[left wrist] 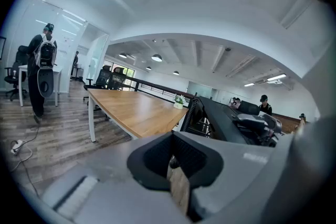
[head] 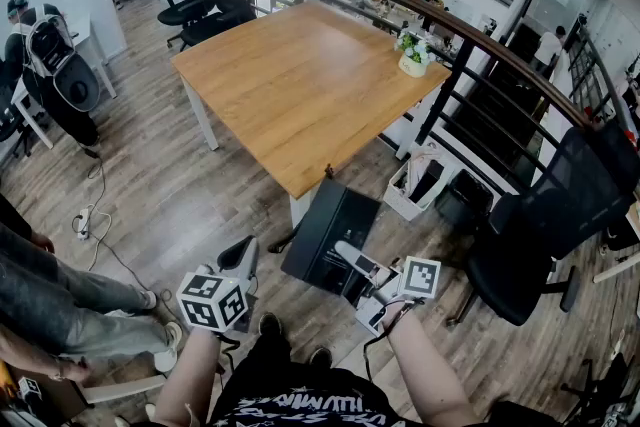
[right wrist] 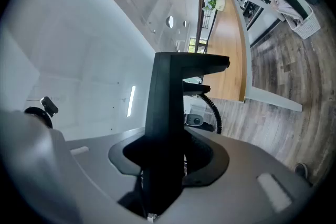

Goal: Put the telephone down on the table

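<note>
Carrying the telephone (head: 328, 233), clamped in the right gripper (head: 352, 263), just short of the worktop's (head: 300, 85) near corner: raise it over the edge, level it, lower gently before releasing.

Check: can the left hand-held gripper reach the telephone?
Probably yes: the telephone, clamped in the right hand-held gripper, hangs just beside the left hand-held gripper, nothing between them.
</note>
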A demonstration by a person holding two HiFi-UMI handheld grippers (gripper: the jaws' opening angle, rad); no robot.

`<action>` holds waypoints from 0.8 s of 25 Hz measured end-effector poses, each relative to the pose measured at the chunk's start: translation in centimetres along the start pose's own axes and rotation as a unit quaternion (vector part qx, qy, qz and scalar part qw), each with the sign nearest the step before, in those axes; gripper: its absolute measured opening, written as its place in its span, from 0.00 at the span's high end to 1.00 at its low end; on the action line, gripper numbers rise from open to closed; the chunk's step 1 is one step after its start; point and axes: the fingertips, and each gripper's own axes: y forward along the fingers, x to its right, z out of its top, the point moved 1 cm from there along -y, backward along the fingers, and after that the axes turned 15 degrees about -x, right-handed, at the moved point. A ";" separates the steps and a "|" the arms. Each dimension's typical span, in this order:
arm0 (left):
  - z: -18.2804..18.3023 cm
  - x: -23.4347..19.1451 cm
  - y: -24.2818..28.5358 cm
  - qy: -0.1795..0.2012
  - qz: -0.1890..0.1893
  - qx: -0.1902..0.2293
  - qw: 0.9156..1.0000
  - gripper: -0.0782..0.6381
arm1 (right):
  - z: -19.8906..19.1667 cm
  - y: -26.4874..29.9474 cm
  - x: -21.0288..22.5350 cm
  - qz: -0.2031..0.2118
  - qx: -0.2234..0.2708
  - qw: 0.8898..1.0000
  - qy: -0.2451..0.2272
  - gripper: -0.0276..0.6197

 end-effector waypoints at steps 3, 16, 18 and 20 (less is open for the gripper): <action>0.4 0.2 0.1 0.005 0.001 0.002 1.000 0.89 | 0.2 0.3 -0.2 0.004 0.001 1.000 0.001 0.71; 0.5 -1.6 -0.2 0.001 -0.001 -0.003 1.000 0.89 | -0.2 2.5 0.2 0.000 -0.005 1.000 0.002 0.71; 0.5 -2.2 -0.1 -0.001 -0.002 -0.004 1.000 0.89 | -0.1 3.0 0.4 -0.002 -0.005 1.000 0.005 0.71; 0.6 -2.7 0.0 -0.002 -0.004 -0.006 1.000 0.89 | 0.1 3.6 0.4 -0.005 -0.006 1.000 0.003 0.71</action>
